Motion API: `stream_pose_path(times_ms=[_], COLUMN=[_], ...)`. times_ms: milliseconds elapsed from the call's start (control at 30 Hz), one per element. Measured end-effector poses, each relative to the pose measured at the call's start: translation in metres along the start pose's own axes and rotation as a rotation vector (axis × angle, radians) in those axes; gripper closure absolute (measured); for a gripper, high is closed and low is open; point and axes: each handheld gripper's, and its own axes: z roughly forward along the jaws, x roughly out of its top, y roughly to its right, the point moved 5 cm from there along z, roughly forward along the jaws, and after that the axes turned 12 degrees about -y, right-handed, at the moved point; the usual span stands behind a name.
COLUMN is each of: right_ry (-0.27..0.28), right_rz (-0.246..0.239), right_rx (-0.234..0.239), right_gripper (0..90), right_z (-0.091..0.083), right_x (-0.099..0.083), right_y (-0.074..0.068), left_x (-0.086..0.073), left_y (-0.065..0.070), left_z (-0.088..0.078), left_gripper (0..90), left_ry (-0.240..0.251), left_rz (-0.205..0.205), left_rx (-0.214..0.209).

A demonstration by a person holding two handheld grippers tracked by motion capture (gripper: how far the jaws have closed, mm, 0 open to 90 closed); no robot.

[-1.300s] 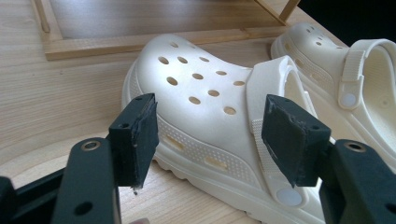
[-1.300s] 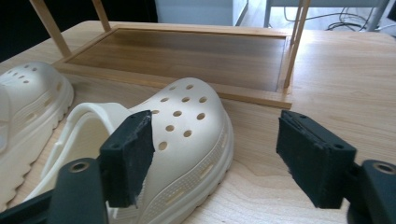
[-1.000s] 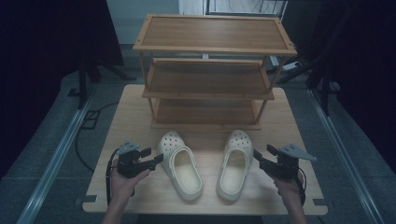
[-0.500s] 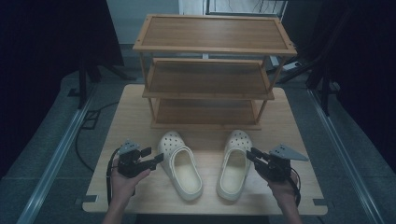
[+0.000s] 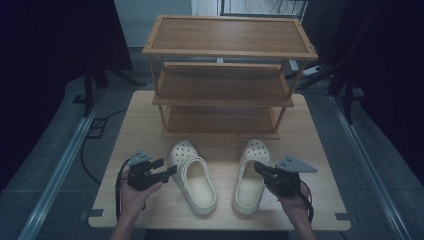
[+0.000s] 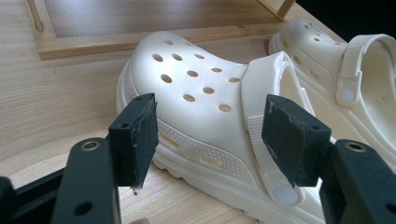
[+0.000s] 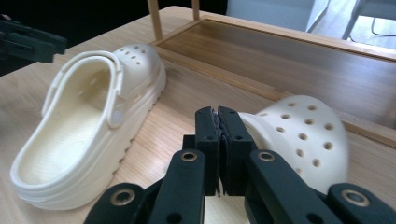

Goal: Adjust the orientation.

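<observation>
Two white perforated clogs lie side by side on the wooden table, toes toward the rack. My left gripper [image 5: 167, 167] [image 6: 210, 135] stands open just left of the left clog [image 5: 192, 180] [image 6: 201, 93], its pads level with that clog's side and strap, apart from it. My right gripper [image 5: 257, 166] [image 7: 217, 114] is at the right rim of the right clog [image 5: 250, 192] [image 7: 303, 135]. Its jaws have just been closing and now stand pressed together with nothing seen between them. The left clog [image 7: 79, 135] lies off to its left.
A three-shelf wooden shoe rack [image 5: 225, 85] [image 7: 280, 56] stands on the back half of the table [image 5: 140, 130], its shelves bare. Bare wood lies between rack and clogs and beside each hand. Dark floor, cables and stands surround the table.
The right hand has moved left, toward the right clog, and its jaws have gone from wide open to shut. The left hand and both clogs have stayed put.
</observation>
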Motion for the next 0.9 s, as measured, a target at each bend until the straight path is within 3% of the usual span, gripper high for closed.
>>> stream_pose_path(times_ms=[467,767,900], right_ry=[-0.051,-0.137,-0.180], right_rz=[-0.091,-0.151,-0.167], right_rx=[0.080,0.130,0.144], right_gripper=[87.9,89.3,89.6], right_z=[0.027,0.054,0.062], right_x=[0.006,-0.006,-0.012], right_y=[-0.041,-0.073,-0.080], left_x=[-0.001,-0.001,-0.001], left_y=[0.001,0.003,0.002], left_z=[0.003,0.002,0.001], left_gripper=[36.5,36.4,36.4], left_ry=[-0.012,-0.009,-0.011], left_rz=[0.004,0.007,0.006], left_rx=[-0.004,-0.007,-0.008])
